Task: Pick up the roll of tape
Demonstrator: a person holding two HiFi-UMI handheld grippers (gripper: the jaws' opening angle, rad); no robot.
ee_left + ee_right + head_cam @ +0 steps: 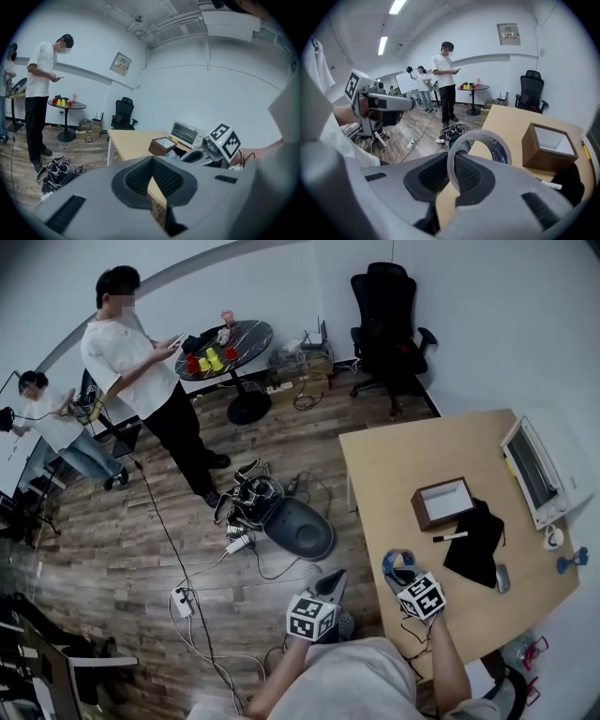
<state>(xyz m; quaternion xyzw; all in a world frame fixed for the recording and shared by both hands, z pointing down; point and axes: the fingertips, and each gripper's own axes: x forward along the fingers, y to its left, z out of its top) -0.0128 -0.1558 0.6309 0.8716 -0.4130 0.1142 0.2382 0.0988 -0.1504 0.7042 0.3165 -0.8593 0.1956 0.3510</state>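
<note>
The right gripper (450, 174) has its two jaws pinched on the wall of the roll of tape (502, 151), one pad inside the ring and one outside, so the roll stands on edge in front of it. From above, that gripper and the roll sit over the near corner of the wooden table (412, 460), close to its edge by the floor. The left gripper (152, 180) is beside it, off the table and over the floorboards, its jaws pressed together with nothing between them. Further along the table is a small brown box (442, 502) with a pale inside, and just next to it a black cloth (475, 542) with a marker pen (450, 537) lying at its edge. A white toaster oven (539, 470) stands at the far side. Out on the floor lies a tangle of cables (248, 498), and beyond it a person (141, 371) stands near a round dark table (230, 343), with a black office chair (389, 320) against the wall.
</note>
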